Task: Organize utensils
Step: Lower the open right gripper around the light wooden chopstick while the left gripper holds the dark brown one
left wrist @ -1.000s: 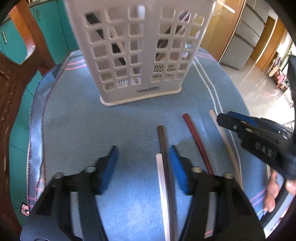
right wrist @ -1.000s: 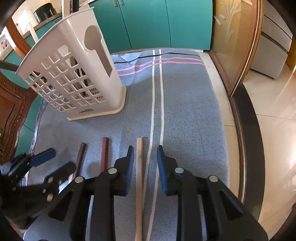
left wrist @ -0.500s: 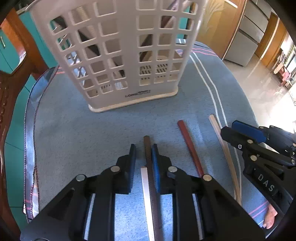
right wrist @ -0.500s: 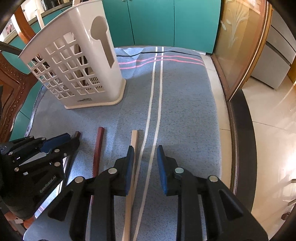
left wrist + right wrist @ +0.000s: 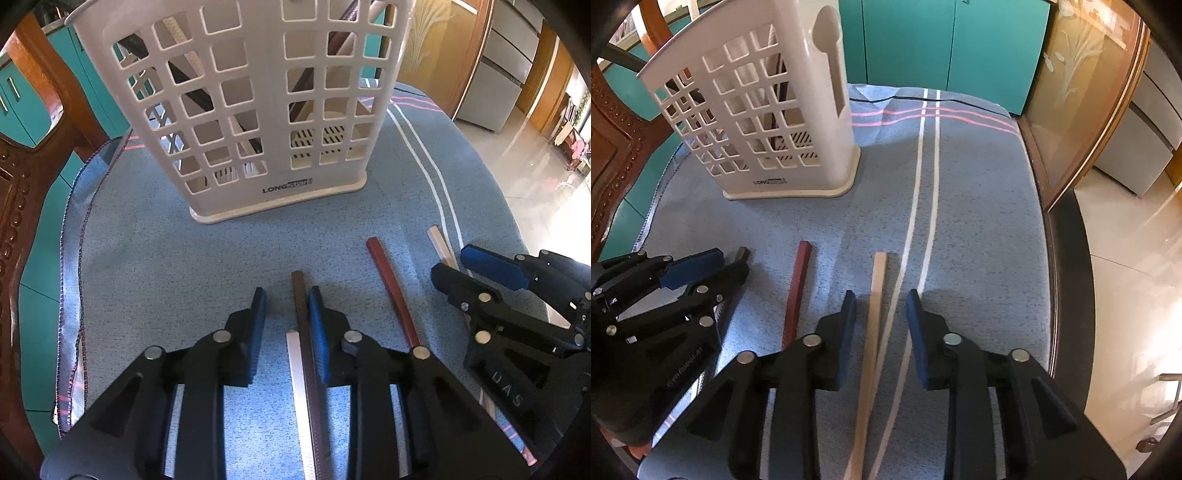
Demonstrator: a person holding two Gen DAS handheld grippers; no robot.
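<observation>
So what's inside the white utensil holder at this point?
Through the grid of the white utensil holder, a few slanted sticks show: a dark one in its left half, a dark reddish one in its right. The solid dividers and rim hide the rest, so no exact count.

Blue striped cloth (image 5: 979,206) carries a white basket (image 5: 798,184) — plus 4 loose chopsticks (image 5: 393,291).

Four chopsticks lie loose on the cloth: one dark brown (image 5: 301,299), one white (image 5: 297,369), one red (image 5: 391,291) and one pale wooden one (image 5: 873,321). One white utensil basket (image 5: 258,110) stands behind them, with several more sticks inside, too hidden to count. Two grippers work here, one left (image 5: 286,314), one right (image 5: 881,317). There is one blue striped cloth (image 5: 979,221).
</observation>
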